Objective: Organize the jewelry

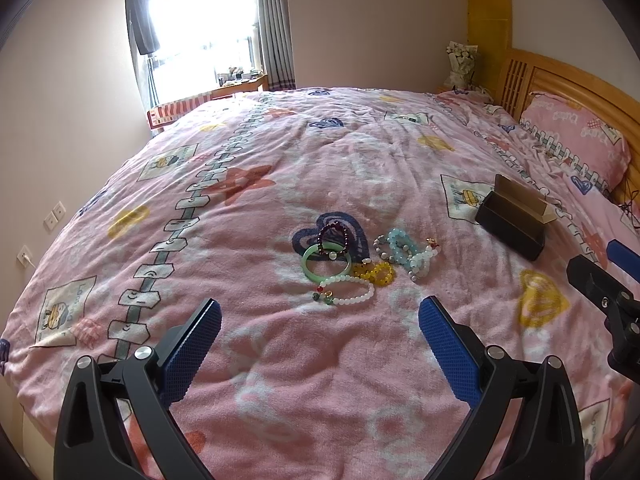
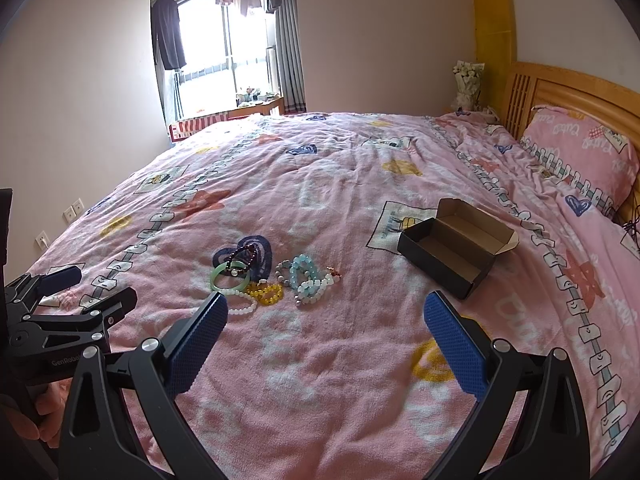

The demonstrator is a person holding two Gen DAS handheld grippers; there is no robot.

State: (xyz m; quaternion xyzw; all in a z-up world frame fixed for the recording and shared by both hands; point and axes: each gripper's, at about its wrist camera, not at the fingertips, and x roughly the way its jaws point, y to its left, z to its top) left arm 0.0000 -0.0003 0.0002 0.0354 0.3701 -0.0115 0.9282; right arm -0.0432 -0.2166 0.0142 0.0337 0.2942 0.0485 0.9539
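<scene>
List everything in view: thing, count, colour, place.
bangle: 1, green, quilt centre
dark bracelet: 1, purple-red, overlapping bangle
white bracelet: 1, white, nearest the tools
yellow bracelet: 1, yellow, right of bangle
blue bracelets: tangled cluster, count unclear, pale blue/white/grey
box: 1, black, open, empty, right of jewelry
quilt: 1, pink
pillow: 1, pink, by headboard
left tool: open, above quilt
right tool: open, above quilt

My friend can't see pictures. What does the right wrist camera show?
A pile of bracelets lies on a pink blanket, with an open black box to its right. The right claw hovers open in front, holding nothing.
</scene>
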